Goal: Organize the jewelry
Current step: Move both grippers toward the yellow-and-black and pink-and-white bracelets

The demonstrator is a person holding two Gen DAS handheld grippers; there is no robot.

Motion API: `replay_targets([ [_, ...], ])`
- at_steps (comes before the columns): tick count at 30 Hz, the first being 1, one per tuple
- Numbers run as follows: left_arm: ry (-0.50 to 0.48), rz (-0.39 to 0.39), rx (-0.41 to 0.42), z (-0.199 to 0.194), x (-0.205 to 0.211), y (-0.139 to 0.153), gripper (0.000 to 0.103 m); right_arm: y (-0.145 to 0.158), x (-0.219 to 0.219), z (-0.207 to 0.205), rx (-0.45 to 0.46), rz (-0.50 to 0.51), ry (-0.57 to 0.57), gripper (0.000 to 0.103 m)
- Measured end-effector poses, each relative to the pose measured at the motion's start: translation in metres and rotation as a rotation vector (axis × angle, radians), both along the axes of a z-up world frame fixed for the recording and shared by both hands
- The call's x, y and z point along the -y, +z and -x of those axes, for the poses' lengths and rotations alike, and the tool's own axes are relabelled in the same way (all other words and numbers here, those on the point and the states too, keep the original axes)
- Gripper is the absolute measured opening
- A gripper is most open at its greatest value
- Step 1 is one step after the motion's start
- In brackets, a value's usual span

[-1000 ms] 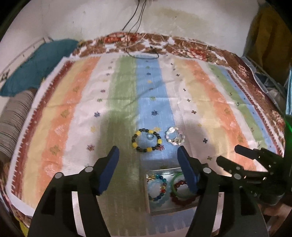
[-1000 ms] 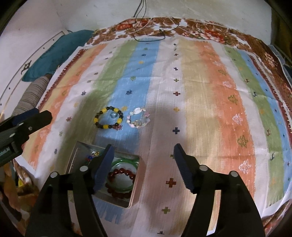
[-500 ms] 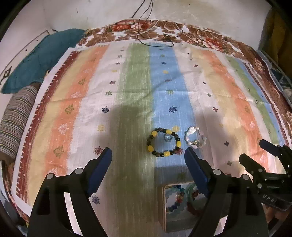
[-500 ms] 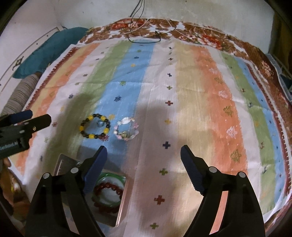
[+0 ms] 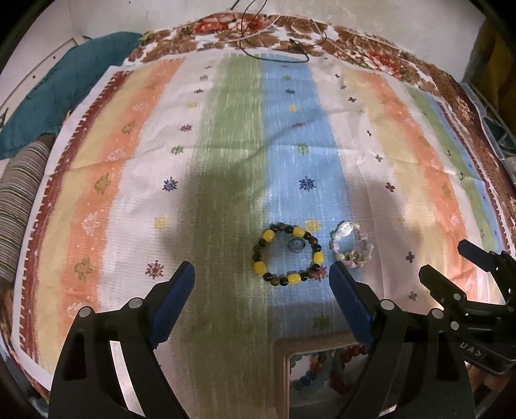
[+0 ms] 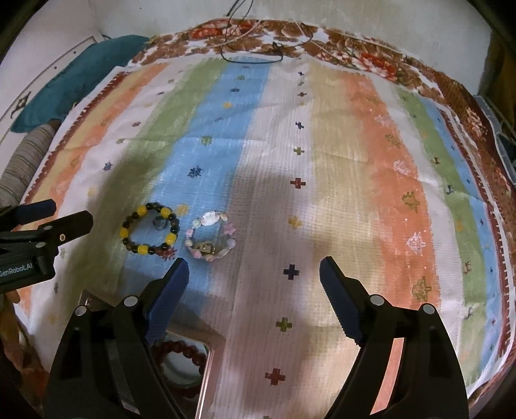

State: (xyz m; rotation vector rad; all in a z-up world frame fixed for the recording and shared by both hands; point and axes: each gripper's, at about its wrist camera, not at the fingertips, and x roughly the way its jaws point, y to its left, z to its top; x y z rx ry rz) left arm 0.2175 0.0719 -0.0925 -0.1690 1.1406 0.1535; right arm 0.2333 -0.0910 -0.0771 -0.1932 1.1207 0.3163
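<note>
2 bracelets, the yellow-and-black bracelet and pale bracelet, remain unsorted beyond the tray; left gripper and right gripper are held apart, empty.

I am working in what looks like a home bedroom: a striped cloth covers a floral bedspread. Left of the cloth lie a teal pillow and a striped cushion; beyond it, a plain white wall with dangling cables.

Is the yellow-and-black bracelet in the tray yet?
No, the yellow-and-black bracelet lies on the striped cloth, beyond the tray.
</note>
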Motion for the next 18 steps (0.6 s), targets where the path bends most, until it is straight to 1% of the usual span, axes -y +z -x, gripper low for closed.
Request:
replay_targets([
  [4, 0.006, 0.002, -0.021, -0.007, -0.004, -0.009, 0.084, -0.009, -0.003, -0.007, -0.021, 0.014, -0.003, 0.083],
  [10, -0.008, -0.007, -0.036, -0.015, -0.003, -0.017, 0.084, -0.017, -0.007, -0.015, -0.046, 0.000, -0.005, 0.083],
  [18, -0.034, -0.026, -0.066, -0.026, 0.000, -0.031, 0.084, -0.032, -0.014, -0.025, -0.067, 0.031, -0.006, 0.083],
])
